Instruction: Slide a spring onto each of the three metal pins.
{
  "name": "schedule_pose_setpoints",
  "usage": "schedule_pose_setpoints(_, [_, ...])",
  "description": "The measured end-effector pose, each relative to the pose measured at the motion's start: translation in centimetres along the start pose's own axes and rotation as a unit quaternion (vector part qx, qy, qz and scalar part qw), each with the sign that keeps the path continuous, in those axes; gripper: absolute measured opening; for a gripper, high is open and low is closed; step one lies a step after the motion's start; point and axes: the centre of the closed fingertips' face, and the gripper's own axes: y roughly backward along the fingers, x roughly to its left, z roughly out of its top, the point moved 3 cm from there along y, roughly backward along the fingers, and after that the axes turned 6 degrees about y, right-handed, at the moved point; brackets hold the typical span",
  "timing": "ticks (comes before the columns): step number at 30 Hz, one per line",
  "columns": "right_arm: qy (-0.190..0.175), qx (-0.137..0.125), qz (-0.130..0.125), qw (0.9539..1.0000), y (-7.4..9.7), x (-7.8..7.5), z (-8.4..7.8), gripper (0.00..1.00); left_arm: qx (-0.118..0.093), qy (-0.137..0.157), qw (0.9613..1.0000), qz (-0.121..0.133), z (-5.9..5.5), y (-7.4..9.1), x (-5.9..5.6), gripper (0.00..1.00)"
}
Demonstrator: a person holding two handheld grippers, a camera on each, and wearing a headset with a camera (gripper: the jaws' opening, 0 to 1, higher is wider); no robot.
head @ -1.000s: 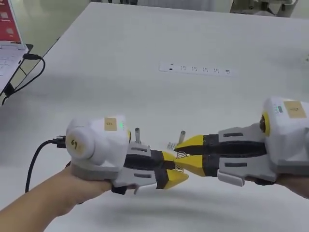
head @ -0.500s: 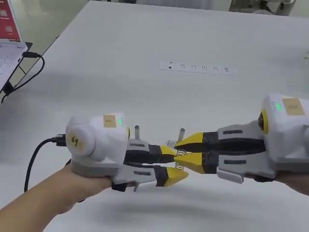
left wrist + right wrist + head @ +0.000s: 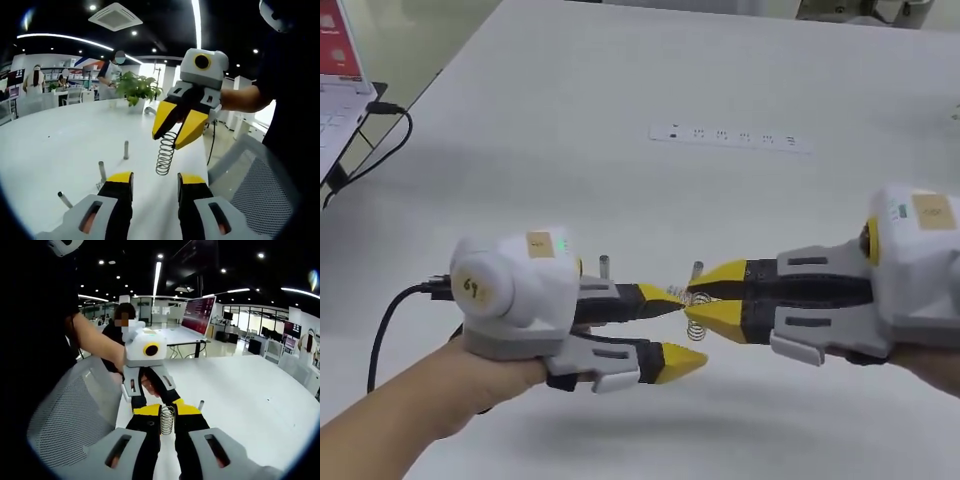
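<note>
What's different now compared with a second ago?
The left gripper has spread its jaws wider and does not touch the spring. The right gripper still pinches the spring, and the pins stand on the table as before.

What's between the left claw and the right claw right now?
A spring, pinched in the right claw and hanging down toward the open left claw. The left gripper view shows it.

A white table (image 3: 620, 90) carries a white power strip (image 3: 730, 138) toward its far side and, nearer the person, three slim metal pins (image 3: 126, 149) set near one another.
</note>
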Motion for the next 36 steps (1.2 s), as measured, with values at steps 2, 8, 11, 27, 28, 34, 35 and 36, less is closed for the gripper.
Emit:
schedule_pose_setpoints(2, [0.000, 0.000, -0.005, 1.0000, 0.0, -0.1, 0.0, 0.07, -0.003, 0.004, 1.0000, 0.006, -0.1, 0.3, 0.3, 0.30])
schedule_pose_setpoints(8, [-0.003, 0.001, -0.014, 0.9999, 0.1, -0.4, -0.1, 0.07, -0.009, 0.008, 0.9995, 0.028, -0.1, 1.2, 1.1, 0.36])
schedule_pose_setpoints(11, [-0.003, 0.003, -0.019, 0.9998, 0.2, -0.6, -0.2, 0.07, -0.019, 0.013, 0.9989, 0.040, 0.0, 1.7, 1.7, 0.40])
schedule_pose_setpoints(27, [-0.003, 0.007, -0.038, 0.9992, 0.7, -1.3, -0.4, 0.07, -0.026, 0.020, 0.9967, 0.074, -0.3, 3.8, 2.5, 0.67])
schedule_pose_setpoints(28, [-0.003, 0.007, -0.041, 0.9991, 0.8, -1.4, -0.5, 0.07, -0.027, 0.019, 0.9965, 0.076, -0.4, 4.0, 2.6, 0.70])
schedule_pose_setpoints(34, [-0.005, 0.011, -0.050, 0.9987, 1.2, -1.7, -0.8, 0.07, -0.042, 0.025, 0.9938, 0.100, -0.5, 5.8, 3.3, 0.81])
schedule_pose_setpoints(35, [-0.005, 0.011, -0.052, 0.9986, 1.2, -1.7, -0.9, 0.07, -0.044, 0.026, 0.9932, 0.105, -0.5, 6.0, 3.4, 0.83])
schedule_pose_setpoints(36, [-0.006, 0.010, -0.053, 0.9985, 1.3, -1.8, -0.9, 0.07, -0.047, 0.026, 0.9926, 0.109, -0.5, 6.2, 3.5, 0.85])
